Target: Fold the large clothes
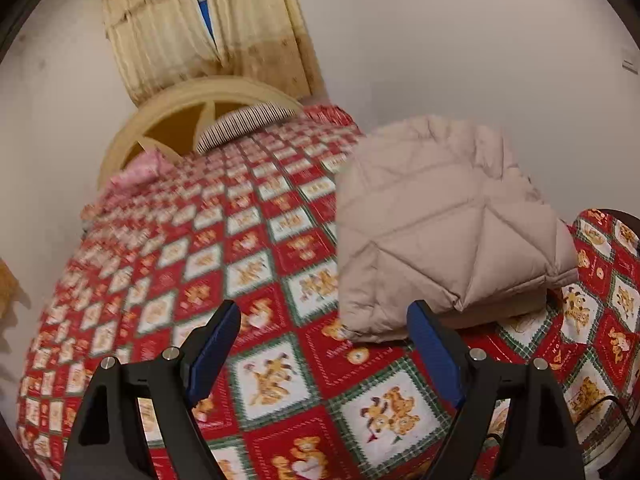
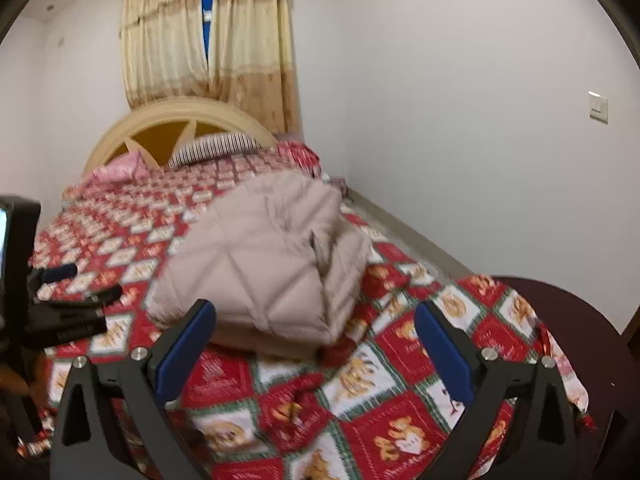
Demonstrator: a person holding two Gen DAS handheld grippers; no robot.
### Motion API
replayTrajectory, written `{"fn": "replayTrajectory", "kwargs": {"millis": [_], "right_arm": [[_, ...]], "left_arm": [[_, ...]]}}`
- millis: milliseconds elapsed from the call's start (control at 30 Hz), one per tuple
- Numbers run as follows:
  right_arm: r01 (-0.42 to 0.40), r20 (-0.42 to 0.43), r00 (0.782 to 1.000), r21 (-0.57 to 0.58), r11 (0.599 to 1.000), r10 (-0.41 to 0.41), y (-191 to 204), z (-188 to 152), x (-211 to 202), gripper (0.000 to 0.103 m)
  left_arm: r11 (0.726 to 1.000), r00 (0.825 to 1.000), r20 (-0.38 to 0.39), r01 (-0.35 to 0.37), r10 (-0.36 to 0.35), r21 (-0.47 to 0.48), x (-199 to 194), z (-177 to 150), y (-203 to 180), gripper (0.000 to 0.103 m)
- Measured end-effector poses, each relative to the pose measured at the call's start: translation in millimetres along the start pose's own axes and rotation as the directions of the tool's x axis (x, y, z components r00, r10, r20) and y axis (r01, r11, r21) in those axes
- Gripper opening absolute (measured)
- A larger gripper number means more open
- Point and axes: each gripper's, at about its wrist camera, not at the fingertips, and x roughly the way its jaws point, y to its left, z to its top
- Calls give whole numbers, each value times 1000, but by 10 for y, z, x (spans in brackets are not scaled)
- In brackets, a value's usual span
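Note:
A beige quilted padded jacket (image 1: 444,232) lies folded into a thick bundle on the bed near its foot; it also shows in the right wrist view (image 2: 260,264). My left gripper (image 1: 324,320) is open and empty, just short of the bundle's near left corner. My right gripper (image 2: 316,320) is open and empty, hovering in front of the bundle's near edge. The left gripper (image 2: 76,284) shows at the left edge of the right wrist view.
The bed has a red, white and green checked bedspread (image 1: 256,264) with bear prints. A striped pillow (image 1: 244,124) and a pink pillow (image 1: 136,172) lie by the cream headboard (image 2: 176,116). White wall runs along the right side. Curtains (image 2: 208,40) hang behind.

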Motion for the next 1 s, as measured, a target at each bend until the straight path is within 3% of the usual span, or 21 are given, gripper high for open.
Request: {"fn": "replayTrajectory", "kwargs": {"millis": [67,267,533,1000], "right_arm": [[-11,37,999,0,1000,11,68,50,-84,103],[-11,109,994,-9,1000,12,174,124,-260,103],[-15,159,987,17,1000,12,150,204,-388,103],[-12,160,987,42,999,5,87,208,-364,103]], "left_arm": [[1000,999,35,-19,19,5,-119,17,3,86],[998,997,42,60,-59,-32,-314,93,32,86],[1000,993,114,31,-31,2,-578,141,-66,86],[1000,991,133,30,-29,0,-664,161,-66,86]]}}
